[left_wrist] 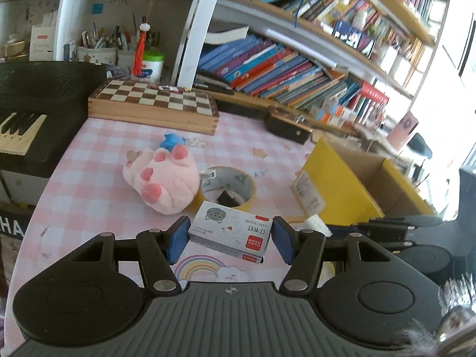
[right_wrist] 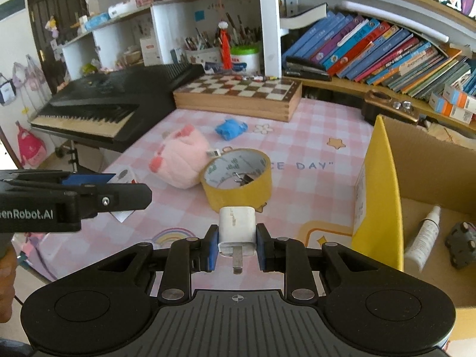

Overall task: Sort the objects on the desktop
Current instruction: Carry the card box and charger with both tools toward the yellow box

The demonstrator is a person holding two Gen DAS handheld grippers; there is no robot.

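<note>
At three o'clock, the yellow cardboard box (right_wrist: 383, 178) holds a white spray bottle (right_wrist: 424, 235) and grey toy car (right_wrist: 461, 244); the right gripper (right_wrist: 236, 245) has its fingers clamped on a white plug charger (right_wrist: 237, 227), the left gripper (left_wrist: 229, 239) on a white staple box (left_wrist: 230, 229); the pink plush paw (right_wrist: 181, 160), yellow tape roll (right_wrist: 238, 175) and blue crumpled toy (right_wrist: 230, 128) remain on the surface (right_wrist: 312, 184).

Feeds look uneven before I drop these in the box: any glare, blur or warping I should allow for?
Left wrist view: window glare washes out the right edge; shelves bow from the fisheye; staple box in the left gripper is sharp. Right wrist view: evenly lit, charger in the right gripper crisp; bottle in the cardboard box slightly soft.
</note>
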